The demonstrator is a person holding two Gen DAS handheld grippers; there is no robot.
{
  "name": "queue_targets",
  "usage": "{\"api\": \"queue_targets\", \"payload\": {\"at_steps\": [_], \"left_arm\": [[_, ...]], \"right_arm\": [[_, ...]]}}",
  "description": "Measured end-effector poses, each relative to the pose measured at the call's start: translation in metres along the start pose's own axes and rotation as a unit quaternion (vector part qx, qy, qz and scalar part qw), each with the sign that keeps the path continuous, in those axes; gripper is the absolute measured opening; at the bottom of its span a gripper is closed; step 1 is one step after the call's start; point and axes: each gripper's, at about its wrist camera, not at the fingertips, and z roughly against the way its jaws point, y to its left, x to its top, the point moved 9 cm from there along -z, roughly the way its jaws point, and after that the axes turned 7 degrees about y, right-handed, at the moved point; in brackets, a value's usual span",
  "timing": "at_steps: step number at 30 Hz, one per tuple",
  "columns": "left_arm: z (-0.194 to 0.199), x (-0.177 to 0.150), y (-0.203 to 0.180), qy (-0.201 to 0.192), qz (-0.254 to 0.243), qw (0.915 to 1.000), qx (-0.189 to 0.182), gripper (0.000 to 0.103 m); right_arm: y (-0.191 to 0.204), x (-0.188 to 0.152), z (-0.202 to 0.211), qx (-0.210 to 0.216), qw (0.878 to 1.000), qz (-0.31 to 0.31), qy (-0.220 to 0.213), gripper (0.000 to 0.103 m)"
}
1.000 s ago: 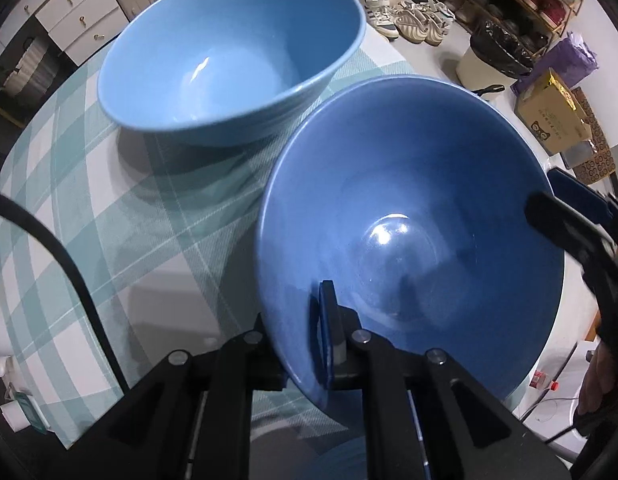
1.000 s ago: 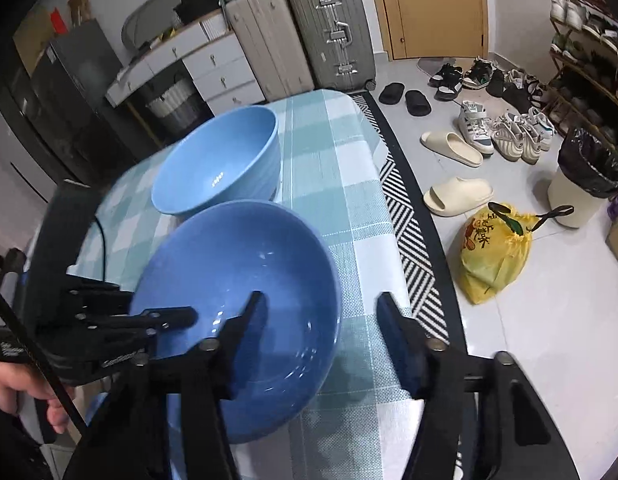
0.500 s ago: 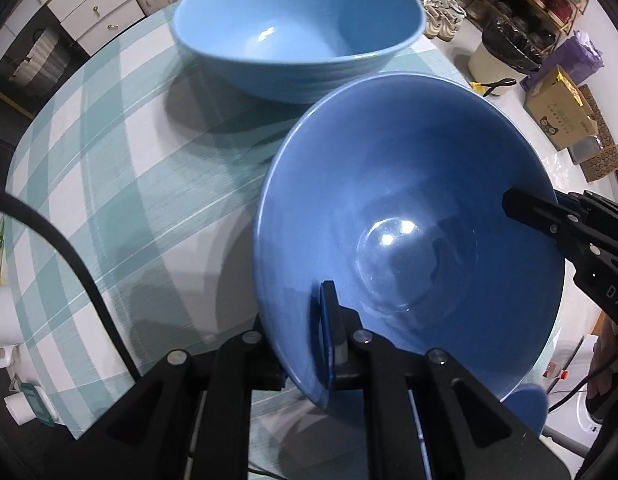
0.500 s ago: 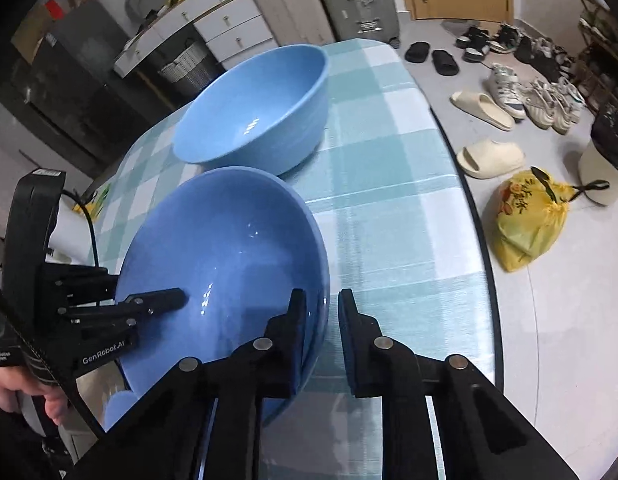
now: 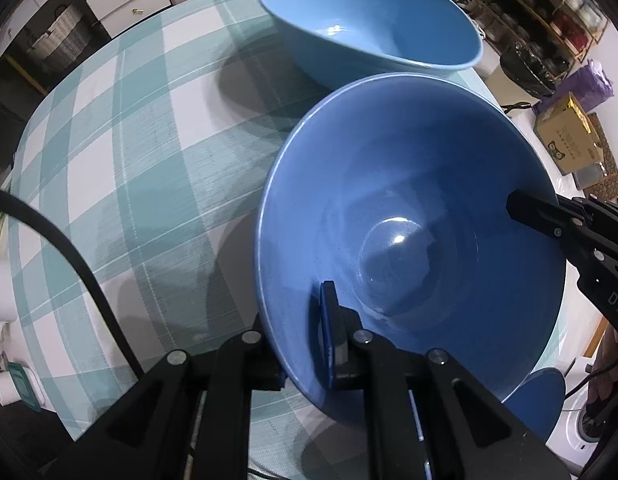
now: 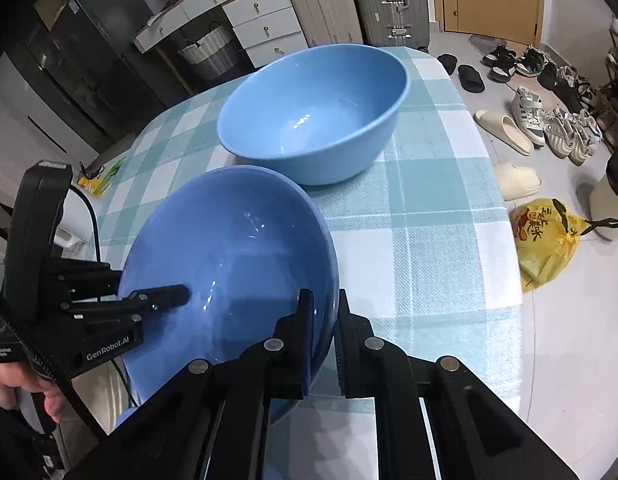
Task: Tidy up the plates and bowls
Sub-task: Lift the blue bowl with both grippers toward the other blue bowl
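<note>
Both grippers' fingers point(image 6: 305, 332) pinch one bowl's point(image 5: 409, 208) rim (opposite edges).

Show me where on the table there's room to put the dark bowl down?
The checked cloth left of the pale bowl is bare. So is the strip between the bowls and the table's edge. It's crowded where the dark bowl nearly meets the pale one.

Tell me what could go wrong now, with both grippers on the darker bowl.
1. The dark bowl is held only by thin rim pinches, left gripper and right gripper on opposite sides; uneven hand motion could twist it loose.
2. It sits tilted close to the light bowl; moving toward it could knock the rims together.
3. It hangs partly past the table edge, so a slip may mean a fall.
</note>
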Motion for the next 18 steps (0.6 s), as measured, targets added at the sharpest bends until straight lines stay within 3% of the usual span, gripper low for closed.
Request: {"api": "queue_targets", "payload": {"at_steps": [18], "left_arm": [[0.023,-0.004,0.016,-0.031,0.015,0.9994,-0.006,0.010]], "right_arm": [[0.025,0.017,0.021,-0.005,1.000,0.015,-0.021,0.008]]}}
